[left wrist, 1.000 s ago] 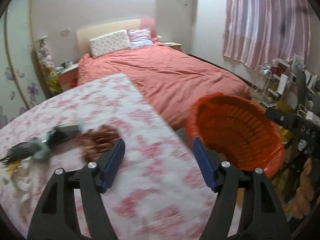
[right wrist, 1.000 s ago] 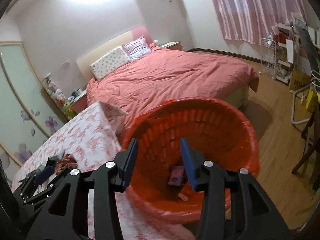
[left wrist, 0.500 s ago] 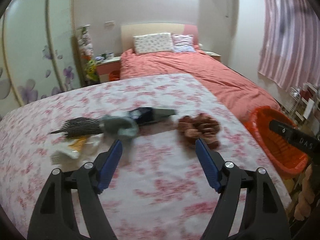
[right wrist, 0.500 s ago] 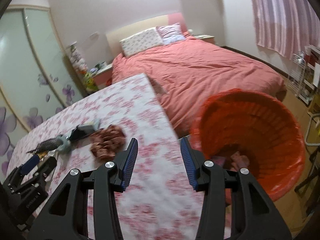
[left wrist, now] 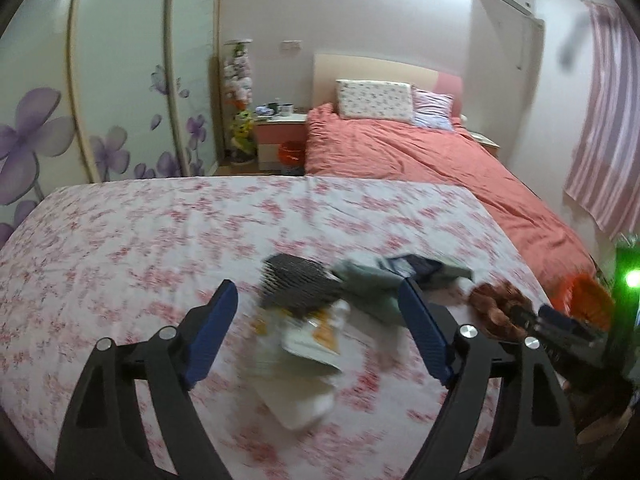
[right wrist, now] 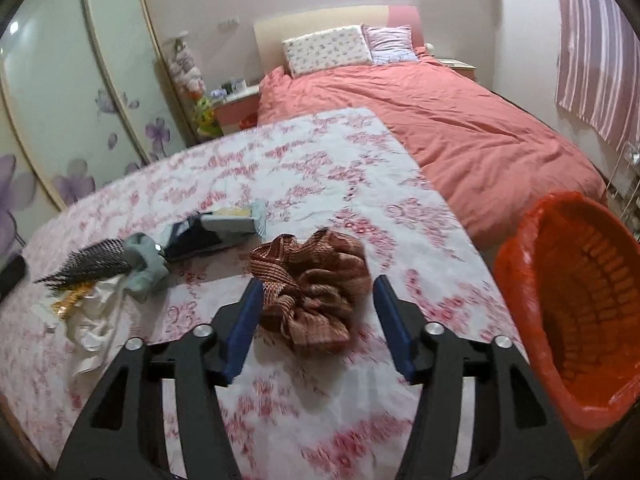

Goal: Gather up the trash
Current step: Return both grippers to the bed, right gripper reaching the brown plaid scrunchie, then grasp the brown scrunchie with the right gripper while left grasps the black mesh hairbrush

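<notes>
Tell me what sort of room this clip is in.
A home bedroom, almost certainly: a made bed with pillows, a wardrobe with flower-print sliding doors, and a bedside table.

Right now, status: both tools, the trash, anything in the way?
Left tool open, just widening, over the crumpled wrapper. Right tool open, just widening, around the brown cloth, not gripping. Red bin clear, beside the table.

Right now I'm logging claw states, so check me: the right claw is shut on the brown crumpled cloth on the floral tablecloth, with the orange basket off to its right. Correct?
Not quite. The right claw is open, its jaws just widened; the brown crumpled cloth lies between them, ungripped, as the right wrist view shows. It does lie on the floral tablecloth, with the orange basket to the right.
</notes>
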Demonstrator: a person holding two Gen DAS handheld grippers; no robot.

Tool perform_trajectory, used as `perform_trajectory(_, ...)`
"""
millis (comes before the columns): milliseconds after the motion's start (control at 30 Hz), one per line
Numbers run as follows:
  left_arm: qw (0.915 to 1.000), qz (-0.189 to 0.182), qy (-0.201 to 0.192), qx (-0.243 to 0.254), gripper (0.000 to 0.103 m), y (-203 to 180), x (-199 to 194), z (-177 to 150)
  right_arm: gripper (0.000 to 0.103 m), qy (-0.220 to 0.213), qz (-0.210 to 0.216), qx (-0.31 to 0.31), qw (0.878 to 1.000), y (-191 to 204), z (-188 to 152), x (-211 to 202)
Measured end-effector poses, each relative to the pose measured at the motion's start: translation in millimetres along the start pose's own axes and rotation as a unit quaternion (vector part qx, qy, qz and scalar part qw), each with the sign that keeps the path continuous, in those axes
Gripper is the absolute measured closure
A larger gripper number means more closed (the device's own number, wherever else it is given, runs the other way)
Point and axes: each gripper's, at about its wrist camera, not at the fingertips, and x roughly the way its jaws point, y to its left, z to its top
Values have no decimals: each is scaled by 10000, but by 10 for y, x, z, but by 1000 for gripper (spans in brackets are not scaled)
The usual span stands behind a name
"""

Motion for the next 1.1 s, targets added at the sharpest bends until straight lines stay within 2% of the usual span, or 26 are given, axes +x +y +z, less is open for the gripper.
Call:
perform_trajectory(133,9997,36,191,-153,19,158,179,102,44,321,-169,-118,9993,71,-34,241)
perform_trajectory(267,9990,14,427,-116,17,174,422,139,58,383,-37,-123,9992,76,-82,267)
perform_trajectory(433,9976,153,678,46,18,124,687,101,62,382,28,-88,9992,60,-91,250)
perform_trajectory(500,9968,138,783,117,22,102,753,46,62,383,41,-77,9992,58,-84,256)
perform_trajectory(600,9952,147,920,287,35,59,818,-47,62,383,42,-78,9992,53,-89,256)
perform_trajectory(667,9943,123,1007,334,48,46,864,-104,62,383,46,-76,9992,51,-89,259)
perform_trajectory(767,9948,65,976,290,59,67,865,-141,62,384,51,-74,9992,45,-88,258)
perform_trajectory(833,9954,16,922,252,59,89,840,-125,62,384,51,-78,9992,47,-90,254)
perform_trajectory(900,9960,45,870,216,55,118,824,-96,62,384,52,-77,9992,47,-88,259)
perform_trajectory(1000,9965,29,821,148,42,135,813,-44,62,383,57,-72,9992,41,-87,263)
perform_trajectory(1067,9963,44,831,207,42,99,835,-14,62,383,61,-72,9992,46,-87,264)
perform_trajectory(1100,9961,39,852,247,46,84,852,-2,62,383,64,-71,9992,46,-88,262)
